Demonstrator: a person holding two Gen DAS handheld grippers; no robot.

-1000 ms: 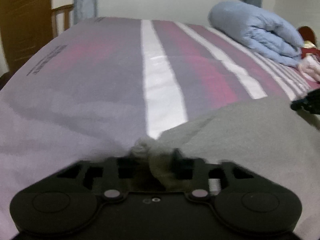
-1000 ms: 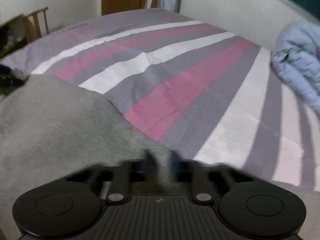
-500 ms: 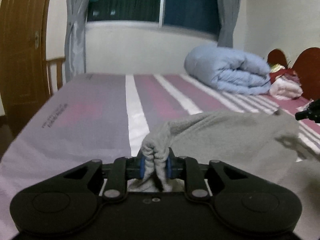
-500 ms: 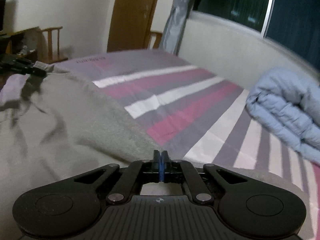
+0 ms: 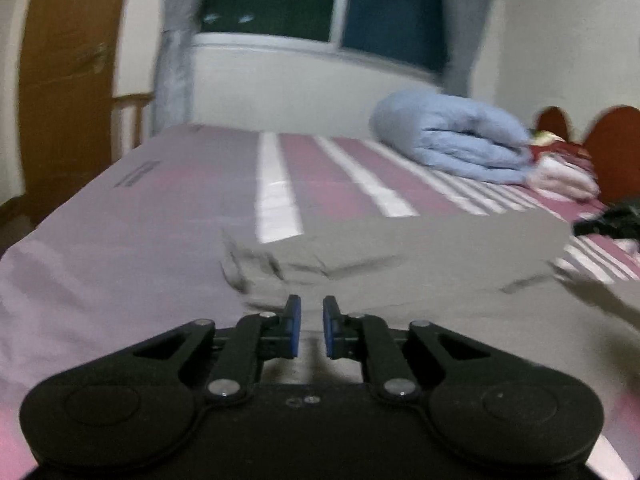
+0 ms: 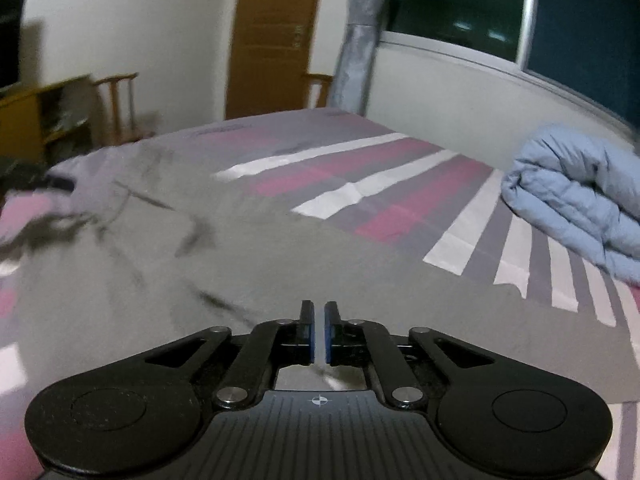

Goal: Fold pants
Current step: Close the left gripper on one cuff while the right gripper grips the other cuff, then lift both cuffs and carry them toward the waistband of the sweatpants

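Grey pants (image 5: 400,248) lie spread flat across the striped bed sheet (image 5: 120,220), with a few creases near their left end. My left gripper (image 5: 311,304) hovers just before the pants' near edge; its jaws are opening and nothing is between the blue pads. In the right wrist view the same pants (image 6: 240,264) stretch away to the left. My right gripper (image 6: 319,308) sits over their near edge, its jaws opening by a narrow gap with no cloth between them. A dark shape at the far right of the left wrist view is the right gripper (image 5: 608,222).
A rolled light-blue duvet (image 5: 452,144) lies at the back right of the bed, beside a pink-and-white bundle (image 5: 560,176) and a red-brown headboard (image 5: 612,148). Beyond the bed stand a wooden door (image 6: 272,36), a wooden chair (image 6: 116,100) and a curtained window (image 5: 320,0).
Both grippers held bunched pants cloth lifted off the bed half a second ago. Both have let go and drawn back, and the pants now lie flat on the sheet.
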